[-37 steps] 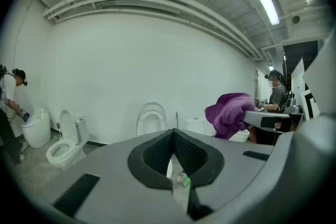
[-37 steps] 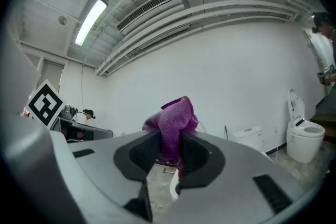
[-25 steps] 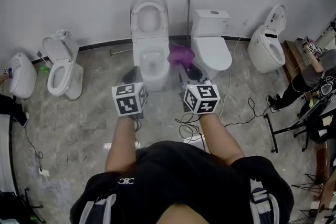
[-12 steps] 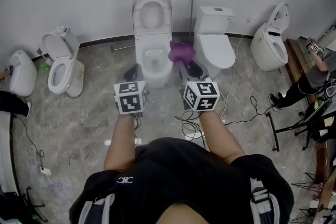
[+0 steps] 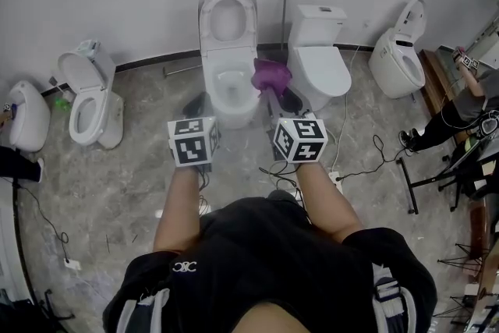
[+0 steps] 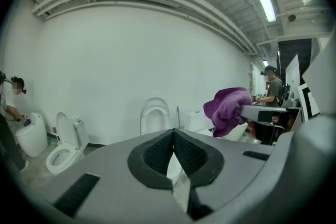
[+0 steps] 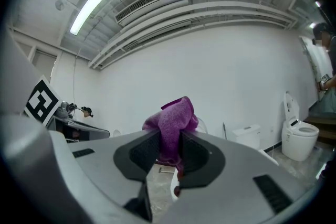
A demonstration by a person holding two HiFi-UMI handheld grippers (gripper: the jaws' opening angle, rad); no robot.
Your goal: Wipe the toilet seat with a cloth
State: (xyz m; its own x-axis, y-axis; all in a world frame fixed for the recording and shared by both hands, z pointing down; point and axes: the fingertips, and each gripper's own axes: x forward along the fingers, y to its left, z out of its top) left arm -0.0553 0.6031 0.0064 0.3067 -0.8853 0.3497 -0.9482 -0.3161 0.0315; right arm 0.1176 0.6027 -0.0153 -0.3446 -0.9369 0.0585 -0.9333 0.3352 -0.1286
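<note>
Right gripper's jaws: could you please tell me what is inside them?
A bunched purple cloth is clamped in the right gripper, its top sticking up. The pads cover the pinched part.

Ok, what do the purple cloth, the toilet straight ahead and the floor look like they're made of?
Purple cloth: soft, fuzzy, matte pile bunched in folds, probably microfibre or terry. Toilet: smooth, glossy white, likely glazed ceramic; its raised seat could be plastic. Floor: grey, veined, slightly shiny, marble-look tile or stone; can't tell which.
</note>
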